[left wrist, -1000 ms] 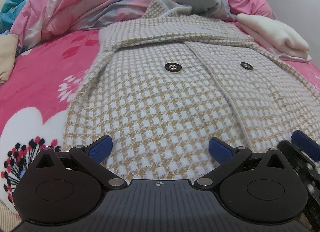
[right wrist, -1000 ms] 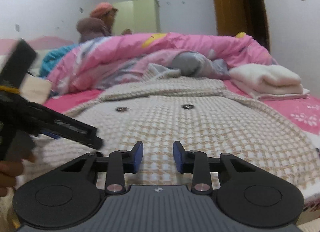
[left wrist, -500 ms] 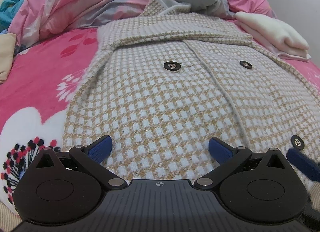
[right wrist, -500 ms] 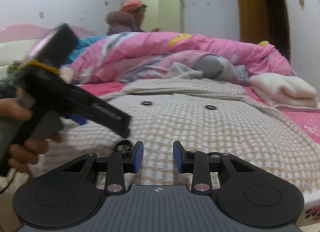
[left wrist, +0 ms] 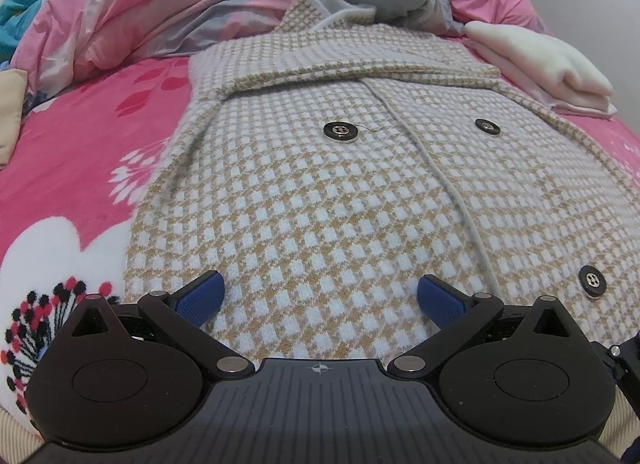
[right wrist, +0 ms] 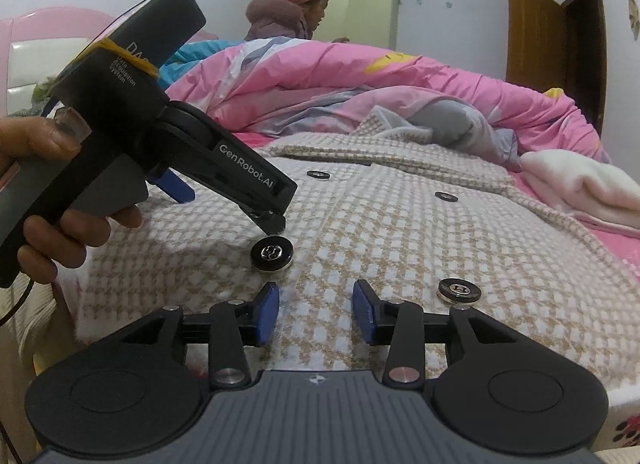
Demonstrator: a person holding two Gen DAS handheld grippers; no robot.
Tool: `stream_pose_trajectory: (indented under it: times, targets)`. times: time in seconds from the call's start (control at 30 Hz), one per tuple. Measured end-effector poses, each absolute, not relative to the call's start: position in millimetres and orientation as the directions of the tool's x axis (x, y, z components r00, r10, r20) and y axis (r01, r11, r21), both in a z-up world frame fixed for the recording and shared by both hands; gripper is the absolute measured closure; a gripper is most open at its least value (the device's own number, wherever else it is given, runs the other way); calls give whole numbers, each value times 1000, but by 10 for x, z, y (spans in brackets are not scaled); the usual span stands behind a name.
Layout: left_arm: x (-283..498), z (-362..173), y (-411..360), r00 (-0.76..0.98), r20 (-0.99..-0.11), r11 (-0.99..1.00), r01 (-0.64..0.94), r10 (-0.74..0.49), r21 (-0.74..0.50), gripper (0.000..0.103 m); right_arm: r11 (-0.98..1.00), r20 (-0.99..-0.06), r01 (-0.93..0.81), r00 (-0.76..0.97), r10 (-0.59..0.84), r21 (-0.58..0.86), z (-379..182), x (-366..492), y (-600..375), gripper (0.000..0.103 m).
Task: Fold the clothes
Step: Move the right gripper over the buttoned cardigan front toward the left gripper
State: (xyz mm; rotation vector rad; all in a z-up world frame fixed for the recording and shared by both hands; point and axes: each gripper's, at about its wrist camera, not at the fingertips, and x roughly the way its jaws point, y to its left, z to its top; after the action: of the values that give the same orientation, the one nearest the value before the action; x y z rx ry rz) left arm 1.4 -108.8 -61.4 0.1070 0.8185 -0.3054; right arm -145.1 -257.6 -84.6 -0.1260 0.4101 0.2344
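Observation:
A tan-and-white checked coat (left wrist: 320,192) lies spread front-up on the pink bed, with dark round buttons (left wrist: 339,131) down its front. My left gripper (left wrist: 320,294) hangs over the coat's near hem, open wide, with only the flat fabric under its blue pads. In the right wrist view the same coat (right wrist: 400,232) fills the middle. My right gripper (right wrist: 316,306) is low over its hem, between two buttons (right wrist: 272,253). Its jaws are opening and nothing is pinched between them. A hand (right wrist: 60,224) holds the left gripper's handle at the left.
A crumpled pink quilt (left wrist: 160,4) is piled behind the coat's collar. A folded white cloth (left wrist: 552,60) lies at the right beside the coat. Another person (right wrist: 292,12) sits beyond the quilt. A brown door (right wrist: 552,36) stands at the back right.
The right gripper's jaws have widened and it has shifted and rolled, so the left gripper looms larger in its view. Its finger has left the left view's right edge, uncovering a lower button.

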Motion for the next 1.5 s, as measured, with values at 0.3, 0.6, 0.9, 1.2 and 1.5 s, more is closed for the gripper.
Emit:
stream_pose_trajectory:
  times: [0.3, 0.6, 0.9, 1.2, 1.5]
  targets:
    - [-5, -632, -1074, 661, -709, 943, 332, -246, -17, 0, 958, -404, -278, 886, 227, -74, -856, -1463, -2526, 40]
    - [-17, -635, -1047, 665, -699, 938, 347, -264, -24, 0, 957, -386, -290, 880, 276, 22, -821, -1435, -2615, 32]
    - [-133, -557, -822, 673, -668, 936, 333, -318, -110, 0, 936, -352, -292, 870, 346, 198, -789, -1434, -2825, 31]
    - [-413, -511, -410, 711, -610, 932, 324, -351, -159, 0, 894, -322, -298, 855, 406, 336, -781, -1394, -2954, 21]
    - [-529, -674, -87, 656, -642, 917, 311, -397, -249, 0, 849, -298, -305, 841, 452, 431, -787, -1390, -3016, 10]
